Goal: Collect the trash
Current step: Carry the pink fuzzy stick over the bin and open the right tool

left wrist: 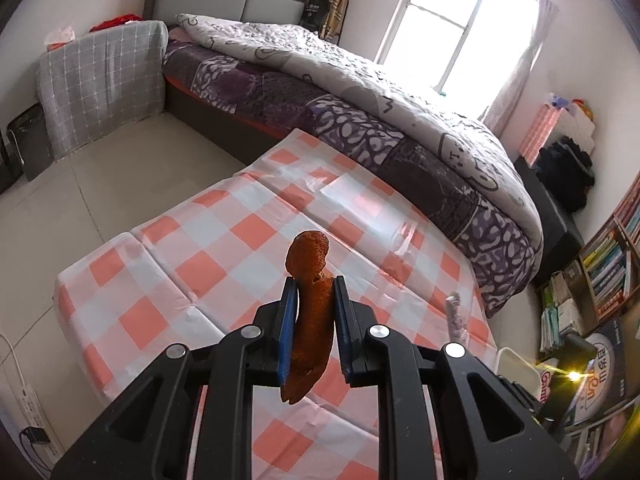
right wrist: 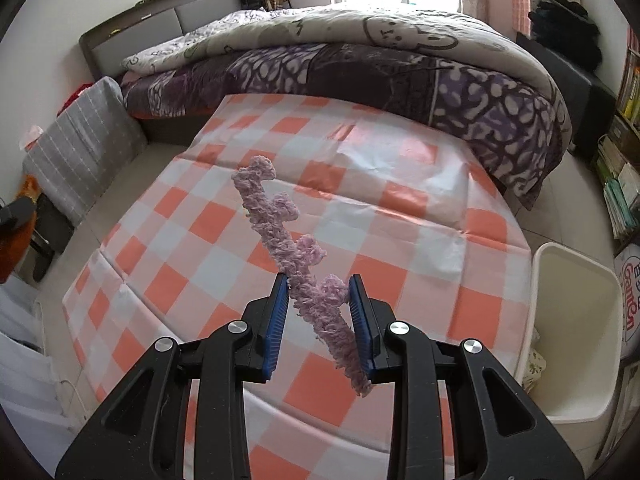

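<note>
1. Left gripper [left wrist: 315, 286]: blue pads clamped on an orange peel strip [left wrist: 310, 312]. Peel stands roughly upright between the jaws, curled top above the tips, lower end hanging below the pads, clear of the table.
2. Right gripper [right wrist: 318, 286]: closed on a fuzzy pink yarn piece [right wrist: 296, 258]. It runs diagonally, upper end toward 11 o'clock, lower end poking out at 5 o'clock past the right pad.
3. Surface: low table under an orange-and-white checked cloth [right wrist: 360, 216], glossy, fold creases visible. No loose items visible on it in either view.
4. White bin [right wrist: 576, 332] on the floor at 3 o'clock of the table in the right view, touching or just beside its edge.
5. Room: bed with purple patterned quilt [right wrist: 460, 92] at 12 o'clock behind the table, window [left wrist: 460, 16] beyond, grey checked cushion [left wrist: 104, 84] at 10 o'clock, bookshelf [left wrist: 612, 264] at 3 o'clock. Pale tiled floor [left wrist: 100, 184].
</note>
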The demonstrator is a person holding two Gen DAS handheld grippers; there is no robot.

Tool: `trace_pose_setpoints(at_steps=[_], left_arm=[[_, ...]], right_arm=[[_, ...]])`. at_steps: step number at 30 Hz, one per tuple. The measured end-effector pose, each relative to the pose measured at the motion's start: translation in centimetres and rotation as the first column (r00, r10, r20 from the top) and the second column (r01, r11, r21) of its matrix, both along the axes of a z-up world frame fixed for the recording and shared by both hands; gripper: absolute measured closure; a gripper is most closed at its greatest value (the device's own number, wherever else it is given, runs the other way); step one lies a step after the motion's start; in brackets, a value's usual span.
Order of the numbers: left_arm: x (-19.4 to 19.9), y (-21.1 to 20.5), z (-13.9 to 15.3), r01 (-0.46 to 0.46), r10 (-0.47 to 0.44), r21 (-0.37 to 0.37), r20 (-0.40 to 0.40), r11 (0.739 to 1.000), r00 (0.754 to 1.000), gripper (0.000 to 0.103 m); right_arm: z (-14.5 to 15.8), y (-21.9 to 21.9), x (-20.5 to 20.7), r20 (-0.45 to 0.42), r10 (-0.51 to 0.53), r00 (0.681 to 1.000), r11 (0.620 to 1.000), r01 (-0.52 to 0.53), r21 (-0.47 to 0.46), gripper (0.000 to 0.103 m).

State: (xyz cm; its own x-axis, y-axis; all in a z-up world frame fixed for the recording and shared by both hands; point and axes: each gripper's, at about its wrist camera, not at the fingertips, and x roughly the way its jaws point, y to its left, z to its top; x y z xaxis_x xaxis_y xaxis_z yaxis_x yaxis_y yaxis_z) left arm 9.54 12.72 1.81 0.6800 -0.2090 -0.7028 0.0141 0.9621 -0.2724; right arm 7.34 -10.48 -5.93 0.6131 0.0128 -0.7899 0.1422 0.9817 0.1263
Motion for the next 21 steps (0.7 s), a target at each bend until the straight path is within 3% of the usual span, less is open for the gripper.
trace_pose_setpoints(at_steps=[8,21], left_arm=[[0.2,-3.1,-0.4,0.034,-0.034,0.024,-0.002,0.999,0.999,0.085],[-0.6,-11.1,-1.0,0.165,-0.166,0.05,0.003,0.985,0.986,0.085]], right_arm=[[1.5,-3.9,-1.2,0.034,-0.051,0.998,0.999,0.051,0.011,0.074],[2.4,-12.6,-4.9,0.028,-0.216,0.976,0.976,0.216,0.021,0.073]])
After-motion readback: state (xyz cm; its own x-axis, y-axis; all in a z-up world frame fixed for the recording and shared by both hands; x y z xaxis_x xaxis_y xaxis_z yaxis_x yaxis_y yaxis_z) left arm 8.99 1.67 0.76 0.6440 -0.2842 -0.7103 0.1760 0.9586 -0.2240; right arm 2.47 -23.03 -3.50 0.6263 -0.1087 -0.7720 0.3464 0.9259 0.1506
